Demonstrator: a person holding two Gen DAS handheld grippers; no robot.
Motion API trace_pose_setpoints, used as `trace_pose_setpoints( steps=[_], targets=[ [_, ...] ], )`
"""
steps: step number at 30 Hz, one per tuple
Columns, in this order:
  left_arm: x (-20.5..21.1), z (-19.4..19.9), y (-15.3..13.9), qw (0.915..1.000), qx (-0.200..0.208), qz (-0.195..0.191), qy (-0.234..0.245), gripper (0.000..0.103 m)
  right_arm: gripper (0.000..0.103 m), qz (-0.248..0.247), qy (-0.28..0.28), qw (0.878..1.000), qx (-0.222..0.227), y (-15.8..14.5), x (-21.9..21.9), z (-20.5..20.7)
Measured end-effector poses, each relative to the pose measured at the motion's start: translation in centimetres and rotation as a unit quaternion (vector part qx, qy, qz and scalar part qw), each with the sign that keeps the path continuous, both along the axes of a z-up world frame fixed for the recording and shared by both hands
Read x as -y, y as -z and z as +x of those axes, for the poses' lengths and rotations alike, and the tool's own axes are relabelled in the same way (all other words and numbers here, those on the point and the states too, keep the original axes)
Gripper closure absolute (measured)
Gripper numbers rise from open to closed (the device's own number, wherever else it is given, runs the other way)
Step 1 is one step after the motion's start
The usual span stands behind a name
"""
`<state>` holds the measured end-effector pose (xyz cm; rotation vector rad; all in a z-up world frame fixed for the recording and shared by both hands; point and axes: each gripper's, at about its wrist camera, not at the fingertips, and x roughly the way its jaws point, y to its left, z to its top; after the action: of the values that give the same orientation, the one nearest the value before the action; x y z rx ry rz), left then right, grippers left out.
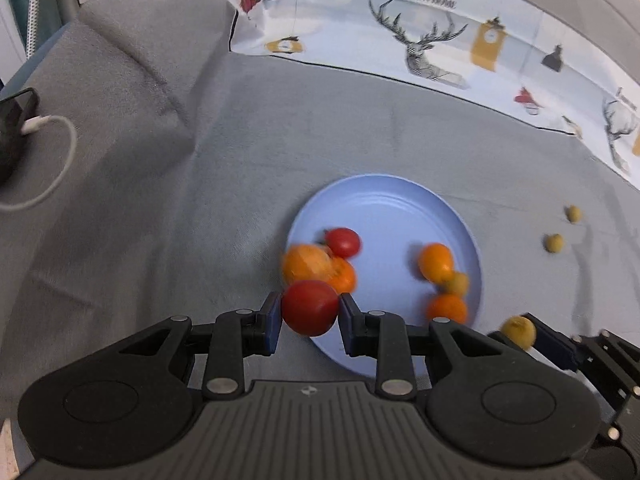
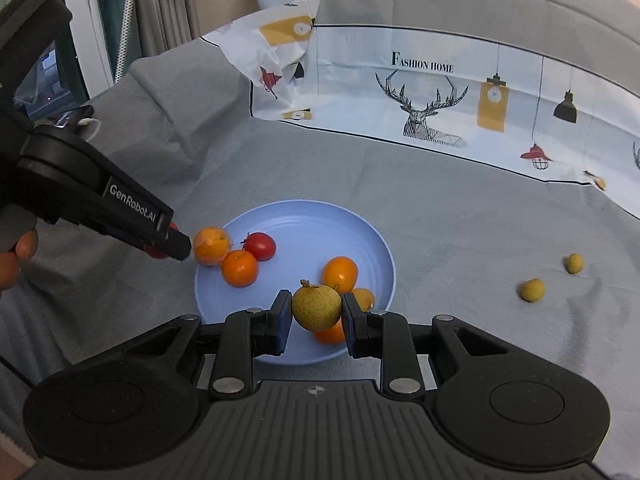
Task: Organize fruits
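Over blue plate [image 2: 372, 240], left tool [image 1: 310, 314] gripping tomato [image 1: 310, 308], right tool [image 2: 316, 314] gripping longan [image 2: 316, 306]

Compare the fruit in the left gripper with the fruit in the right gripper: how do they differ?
The red tomato in the left gripper is smooth and glossy; the yellow-green fruit in the right gripper is speckled and matte. The yellow-green fruit bears a stem nub on top; none shows on the red tomato. The red tomato is at the left rim of the blue plate, the yellow-green fruit at its near side. Both are round and pinched between blue pads.
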<state>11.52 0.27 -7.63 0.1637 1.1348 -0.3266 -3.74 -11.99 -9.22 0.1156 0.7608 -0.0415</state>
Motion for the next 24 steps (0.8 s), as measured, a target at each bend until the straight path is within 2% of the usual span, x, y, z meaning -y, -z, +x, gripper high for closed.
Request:
trace_pose_setpoints(
  steps=[7, 12, 16, 19, 22, 24],
  targets=[
    [1.4, 3.1, 2.3, 0.9998, 0.0, 0.011, 0.015, 0.07, 0.075, 0.0, -0.01, 1.0, -0.016, 2.1, 0.2, 2.7],
    [2.4, 4.1, 3.5, 0.9983, 0.005, 0.028, 0.051, 0.069, 0.075, 0.014, -0.018, 0.999, -0.024, 3.3, 0.1, 4.3],
    [3.7, 4.6, 4.1, 0.9961, 0.031, 0.036, 0.075, 0.068, 0.075, 0.013, -0.024, 0.999, -0.027, 4.2, 0.0, 5.1],
    [4.9, 5.6, 4.5, 0.9955, 0.029, 0.028, 0.085, 0.067, 0.075, 0.014, -0.025, 0.999, -0.029, 4.6, 0.1, 5.6],
    [5.9, 6.6, 5.1, 0.9951, 0.009, 0.007, 0.098, 0.066, 0.075, 0.013, -0.029, 0.999, -0.031, 4.8, 0.2, 5.8],
    [6.6, 6.8, 5.5, 0.9942, 0.002, 0.007, 0.107, 0.066, 0.075, 0.012, -0.031, 0.999, -0.032, 4.9, 0.2, 5.9]
  ],
)
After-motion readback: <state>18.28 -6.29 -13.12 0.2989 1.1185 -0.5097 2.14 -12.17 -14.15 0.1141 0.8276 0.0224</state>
